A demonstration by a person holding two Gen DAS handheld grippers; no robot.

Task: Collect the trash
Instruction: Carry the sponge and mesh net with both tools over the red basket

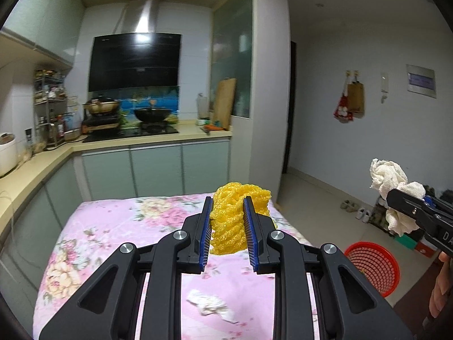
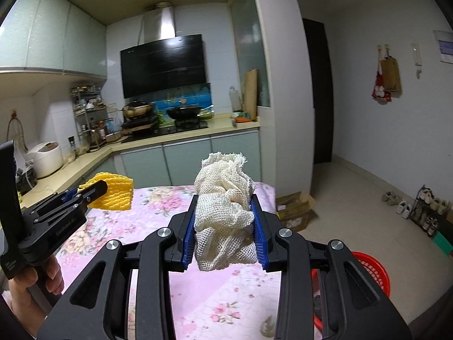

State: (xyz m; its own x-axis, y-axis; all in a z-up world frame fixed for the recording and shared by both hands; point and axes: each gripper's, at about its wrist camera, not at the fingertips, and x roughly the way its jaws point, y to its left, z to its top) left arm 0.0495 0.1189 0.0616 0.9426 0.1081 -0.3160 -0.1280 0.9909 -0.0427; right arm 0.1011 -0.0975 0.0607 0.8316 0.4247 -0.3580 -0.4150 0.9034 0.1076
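Nearest to hand, both tools are loaded. The left gripper (image 1: 228,226) has its jaws clamped on a yellow foam net (image 1: 237,221), squeezed between the blue pads and held up off the flowered cloth. The right gripper (image 2: 226,232) has its jaws clamped on a wad of white mesh netting (image 2: 223,212), which bulges out above and below the pads. Each piece is clear of the surface, so I'd say both pick-ups are done and neither load has been dropped anywhere yet.

Just beneath the left gripper, on the pink flowered bench (image 1: 113,226), a crumpled white tissue (image 1: 211,304) lies untouched. That one, as far as I can see, is the piece left to gather; the rest of the cloth that shows has nothing on it, though the tool bodies hide part of the near edge.

Down on the floor to the right of the bench stands a red basket (image 1: 376,266), the likely place for all this. From the right wrist view its rim (image 2: 376,266) shows just beyond the tool, with something dark inside that I can't make out. Neither gripper is over it, the right one being the nearer.

My reckoning: two pieces in hand awaiting the basket, one tissue to fetch afterwards. Beyond the bench, the kitchen counter (image 1: 158,138) with its pans and the cardboard box (image 2: 294,209) on the floor look like no part of the job.
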